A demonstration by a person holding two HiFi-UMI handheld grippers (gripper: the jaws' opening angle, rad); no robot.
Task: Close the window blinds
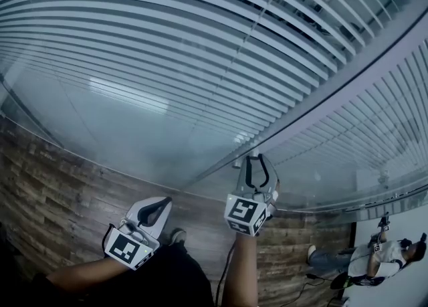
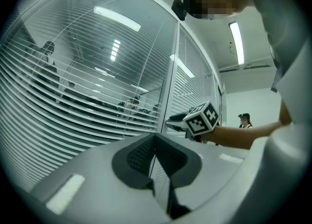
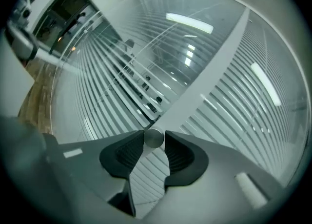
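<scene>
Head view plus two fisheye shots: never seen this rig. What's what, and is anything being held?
No robot: a person holds a two-jaw gripper in each hand. The head view is from a camera on the person's head, looking down a glass partition with slatted blinds and a wood floor below. The other two come from cameras riding on the grippers, looking along their jaws. The right gripper is closed on a small round metal knob by the partition's white post, presumably the blinds' control. The left gripper sits lower, jaws together, holding nothing. The marker cubes are part of the grippers.
</scene>
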